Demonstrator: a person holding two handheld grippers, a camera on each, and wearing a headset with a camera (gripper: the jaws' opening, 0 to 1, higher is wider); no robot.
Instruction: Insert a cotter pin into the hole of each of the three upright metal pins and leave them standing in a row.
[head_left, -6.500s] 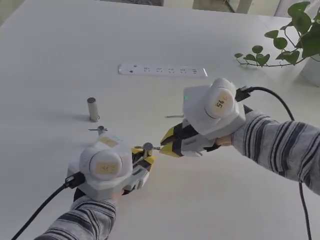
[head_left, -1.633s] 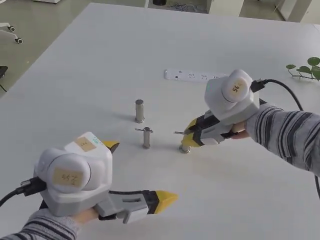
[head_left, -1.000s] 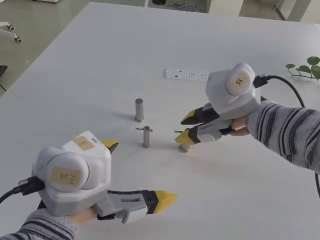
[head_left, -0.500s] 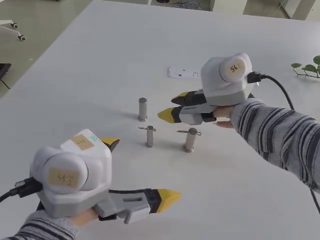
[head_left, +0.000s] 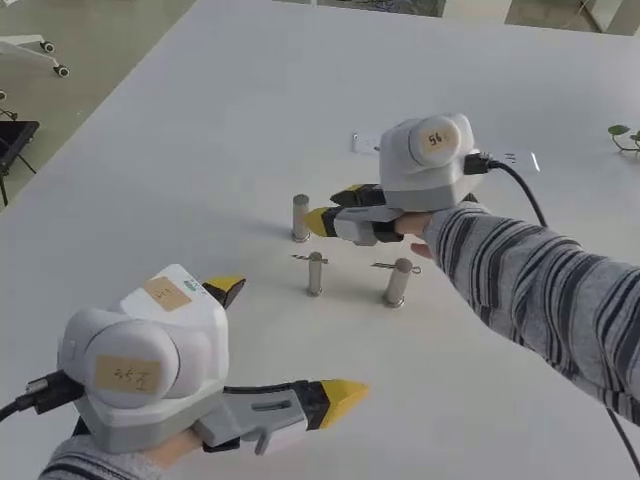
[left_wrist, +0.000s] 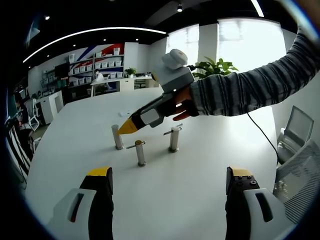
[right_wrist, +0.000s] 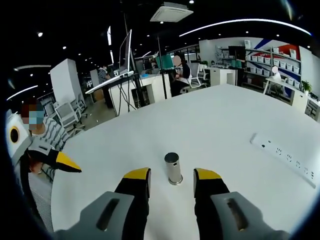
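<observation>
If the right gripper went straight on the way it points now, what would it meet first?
Probably the bare metal pin, the one without a cotter pin: it stands centred ahead of the open jaws of the right gripper.

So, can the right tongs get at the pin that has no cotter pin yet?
Probably yes. The right tongs are open and point at the bare pin, which stands just ahead of the gap, with nothing in between.
</observation>
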